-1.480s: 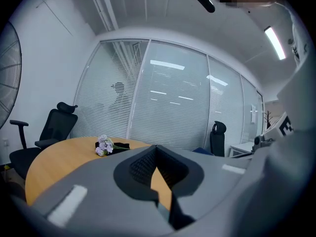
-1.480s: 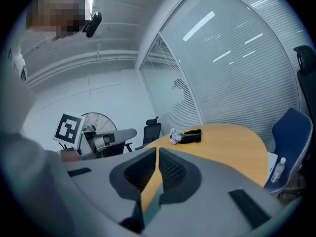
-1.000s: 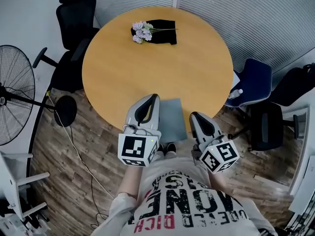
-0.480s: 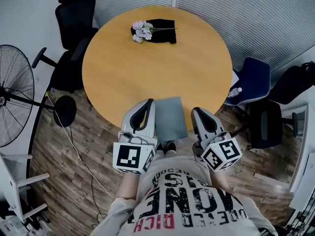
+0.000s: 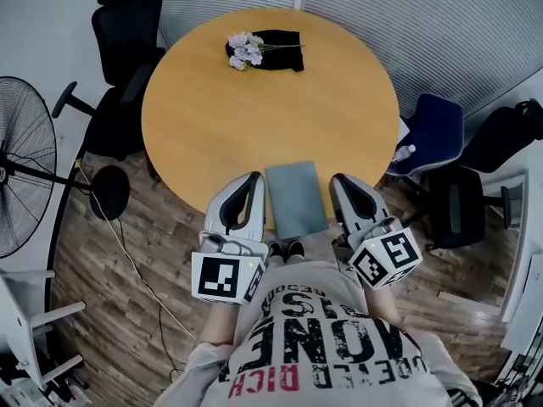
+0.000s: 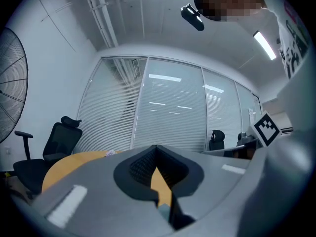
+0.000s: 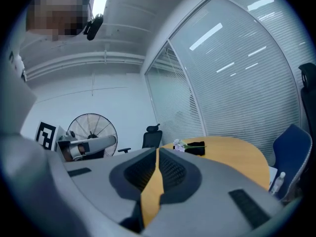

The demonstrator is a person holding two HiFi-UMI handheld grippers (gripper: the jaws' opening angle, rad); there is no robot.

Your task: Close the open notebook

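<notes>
At the near edge of the round table (image 5: pixel 254 117): the notebook (image 5: pixel 295 197) lies closed, so the job looks done.
It rests flat between the left gripper (image 5: pixel 253 179) and the right gripper (image 5: pixel 339 181); both have their jaws pressed together, holding nothing.

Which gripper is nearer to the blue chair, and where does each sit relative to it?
Right. In the head view the right gripper sits left of and below the blue chair; the left gripper is farther left, beyond the closed notebook.
</notes>
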